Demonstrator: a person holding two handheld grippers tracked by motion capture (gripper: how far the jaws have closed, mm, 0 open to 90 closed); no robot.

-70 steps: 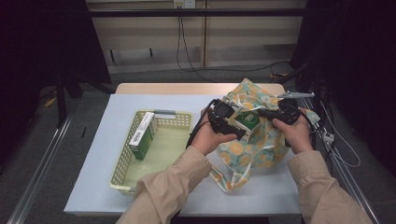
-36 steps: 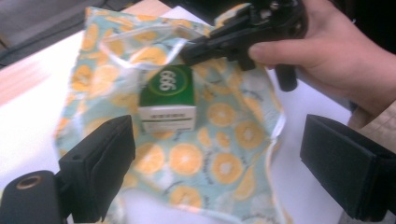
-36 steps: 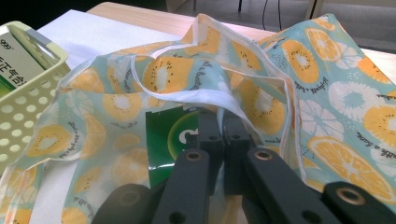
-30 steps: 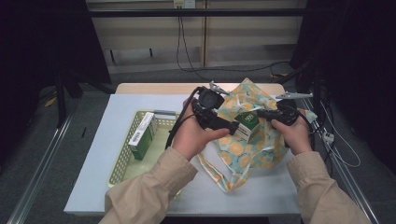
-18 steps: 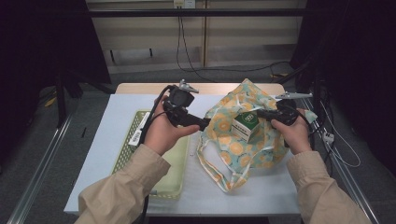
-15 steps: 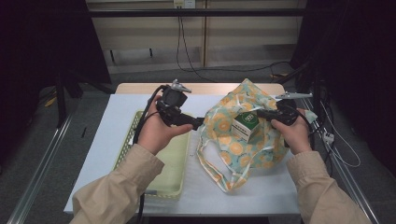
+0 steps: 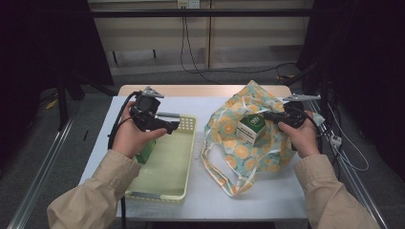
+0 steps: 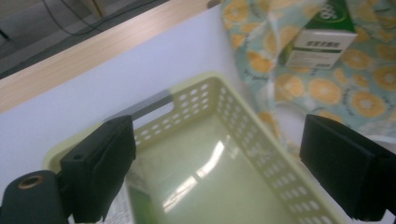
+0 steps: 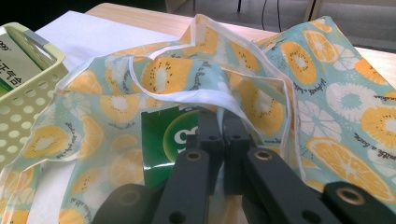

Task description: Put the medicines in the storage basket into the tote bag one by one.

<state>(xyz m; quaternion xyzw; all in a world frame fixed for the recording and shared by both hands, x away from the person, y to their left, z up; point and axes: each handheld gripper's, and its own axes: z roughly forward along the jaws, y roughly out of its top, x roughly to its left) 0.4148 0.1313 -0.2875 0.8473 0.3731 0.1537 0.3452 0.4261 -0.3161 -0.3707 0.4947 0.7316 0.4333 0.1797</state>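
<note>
A fruit-print cloth bag lies on the right half of the white table. A green and white box stands in its mouth. My right gripper is shut on the bag's white-hemmed rim and holds it up; in the right gripper view the jaws pinch the hem just in front of the box. My left gripper hovers over the far end of a pale green basket. Its jaws stand wide open with nothing between them. The basket's perforated far wall lies below them.
A second green box lies in the basket, partly hidden under my left hand, and is visible as the box in the right gripper view. Bare white table lies in front of the bag. Dark frame rails and cables flank the table.
My left gripper has swung left, away from the bag's mouth, and now hangs over the basket. The right gripper, the bag and the box in it have stayed put.
</note>
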